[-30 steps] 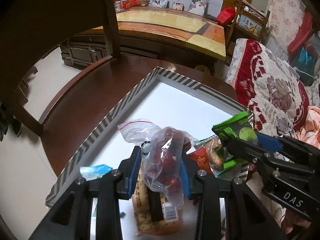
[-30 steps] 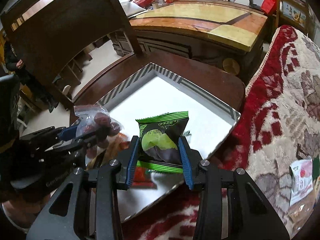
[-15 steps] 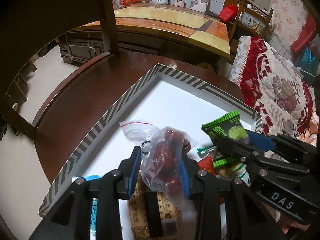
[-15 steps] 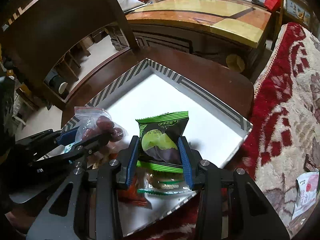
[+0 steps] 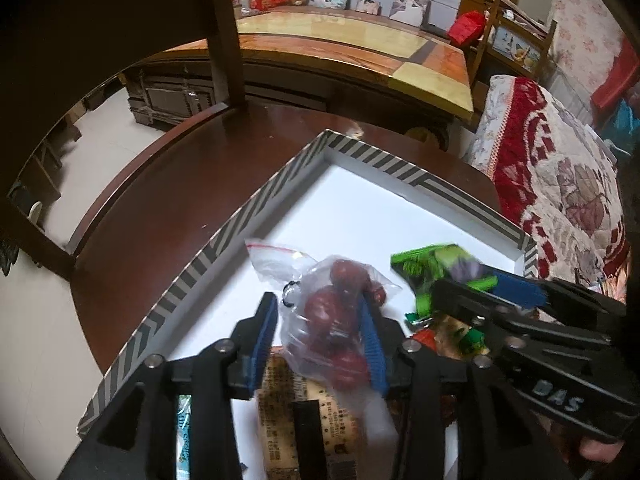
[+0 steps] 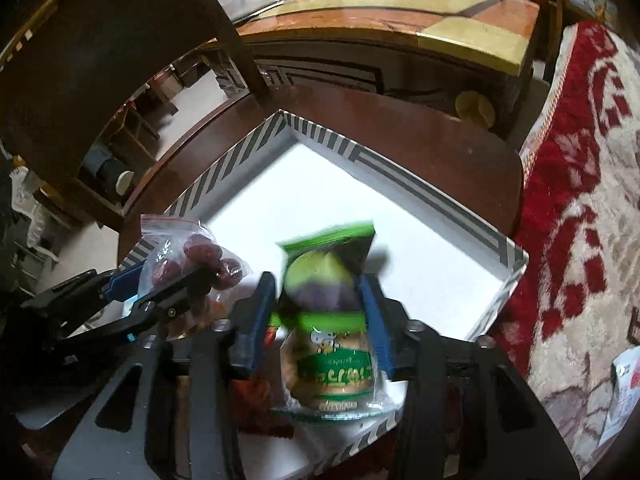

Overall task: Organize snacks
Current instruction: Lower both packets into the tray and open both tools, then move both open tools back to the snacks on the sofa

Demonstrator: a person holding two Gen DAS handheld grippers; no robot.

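Note:
A white box [image 5: 224, 236] with a striped rim sits on a dark wooden chair seat. My left gripper [image 5: 318, 308] hangs over its near part, jaws opening. A clear bag of red dates [image 5: 332, 320] stands between them, leaning on the right pad, with a gap at the left pad. My right gripper [image 6: 316, 284] is beside it, jaws opening too. The green snack packet [image 6: 324, 264] between them is blurred and loose, not pressed by the pads. Below lie a round biscuit pack [image 6: 332, 372], a brown packet [image 5: 296, 408] and a red one [image 6: 256, 400].
The chair's back post [image 5: 224, 40] rises at the far left of the seat [image 5: 160, 184]. A red flowered blanket [image 6: 580, 200] covers the sofa on the right, with another snack packet [image 6: 624, 384] on it. A yellow-topped table [image 5: 360, 52] stands beyond.
Both grippers came lower over the box and their jaws have widened. The date bag and the green packet, gripped before, now sit loose; the green packet is blurred.

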